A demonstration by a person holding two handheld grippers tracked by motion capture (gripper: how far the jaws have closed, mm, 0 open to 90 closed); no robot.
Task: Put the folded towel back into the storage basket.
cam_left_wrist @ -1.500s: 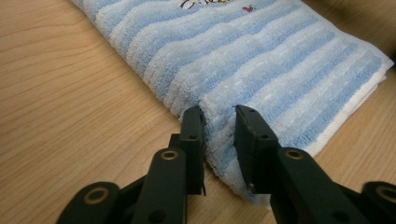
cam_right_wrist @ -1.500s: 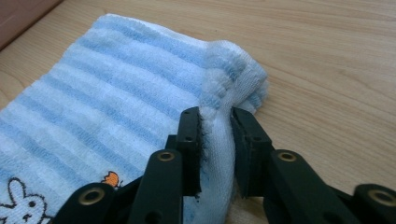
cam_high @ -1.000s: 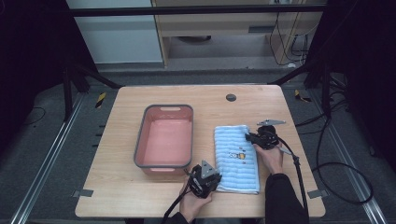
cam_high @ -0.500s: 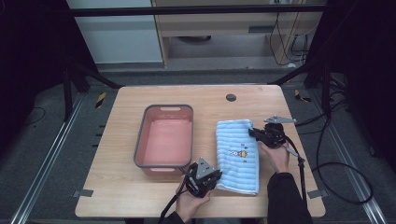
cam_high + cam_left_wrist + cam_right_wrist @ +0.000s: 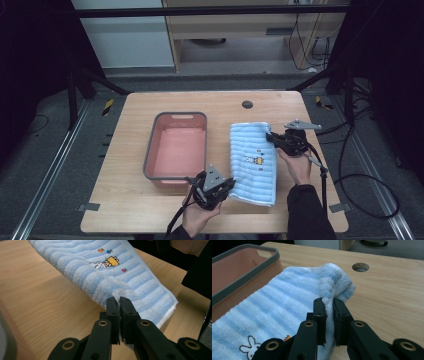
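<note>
Both ends of the towel (image 5: 252,157) are coming up off the table (image 5: 125,210) since a second ago, so I'd guess it's headed for the pink bin (image 5: 176,147) beside it. Left gripper (image 5: 119,301) and right gripper (image 5: 329,303) are each clamped tight on a corner. Can't tell how many layers each pinch has.
</note>
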